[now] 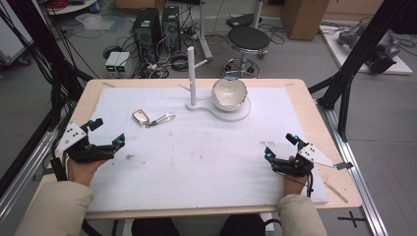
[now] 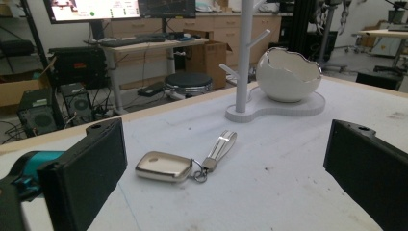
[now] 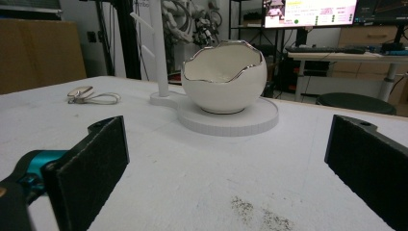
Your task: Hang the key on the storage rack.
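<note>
Resting low over the white mat (image 1: 206,162), both grippers stand with their jaws wide apart and hold nothing. The left gripper (image 1: 107,132) sits near the mat's left edge, the right gripper (image 1: 281,146) near its right edge, each held in a hand that comes up from the person's side of the table.

The car key fob (image 1: 140,116), with its ring and silvery strap (image 1: 164,118), lies flat on the mat, ahead of the left gripper and a little toward the middle. It is well apart from the right gripper, so the left one is plainly nearer. In the left gripper view the fob (image 2: 162,166) lies between the lines of the two jaws but beyond them, not yet between the pads. Fob and strap together run crosswise in the high view, the strap (image 2: 221,146) trailing toward the white peg stand (image 1: 192,73) and the egg-shaped bowl (image 1: 228,93) on its base.

A reach forward by the left gripper looks like the likely next move, with the jaws closing across the fob's short width.
</note>
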A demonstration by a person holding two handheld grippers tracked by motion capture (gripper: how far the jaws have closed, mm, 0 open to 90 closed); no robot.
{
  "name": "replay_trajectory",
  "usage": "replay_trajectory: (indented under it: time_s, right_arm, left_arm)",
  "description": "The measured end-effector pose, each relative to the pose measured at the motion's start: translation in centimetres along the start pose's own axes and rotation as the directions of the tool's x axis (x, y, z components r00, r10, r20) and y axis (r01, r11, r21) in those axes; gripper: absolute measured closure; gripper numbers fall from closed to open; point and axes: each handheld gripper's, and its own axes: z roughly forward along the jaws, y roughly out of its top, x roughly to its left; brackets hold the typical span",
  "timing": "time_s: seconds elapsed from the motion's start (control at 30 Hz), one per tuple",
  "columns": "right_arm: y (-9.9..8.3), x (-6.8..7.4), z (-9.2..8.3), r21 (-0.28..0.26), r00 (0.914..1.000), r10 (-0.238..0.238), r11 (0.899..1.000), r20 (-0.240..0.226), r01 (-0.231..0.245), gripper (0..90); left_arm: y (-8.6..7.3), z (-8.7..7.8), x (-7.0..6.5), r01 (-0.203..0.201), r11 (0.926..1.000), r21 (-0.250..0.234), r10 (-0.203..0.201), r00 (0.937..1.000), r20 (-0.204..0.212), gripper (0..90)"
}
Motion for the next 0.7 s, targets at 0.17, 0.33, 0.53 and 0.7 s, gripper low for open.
replay_trajectory:
  time_s: [0.17, 0.33, 0.53, 0.7]
  right_arm:
    - [0.0, 0.1, 0.0, 0.007, 1.0, 0.006, 1.0, 0.001, -0.006, 0.6]
    - [0.0, 0.1, 0.0, 0.007, 1.0, 0.008, 1.0, 0.0, -0.008, 0.6]
    - [0.0, 0.1, 0.0, 0.003, 1.0, 0.002, 1.0, -0.001, -0.002, 0.6]
    - [0.0, 0.1, 0.0, 0.003, 1.0, 0.006, 1.0, -0.001, -0.006, 0.6]
  left_arm:
    - [2.5, 2.0, 0.6, -0.056, 0.9956, 0.076, 0.052, 0.9976, 0.046, 1.7]
    - [5.0, 3.9, 1.1, -0.102, 0.9842, 0.145, 0.089, 0.9917, 0.093, 1.7]
    - [6.9, 6.3, 1.8, -0.13, 0.9621, 0.24, 0.096, 0.9843, 0.148, 1.7]
    - [7.7, 8.8, 2.3, -0.179, 0.9235, 0.339, 0.115, 0.973, 0.2, 1.7]
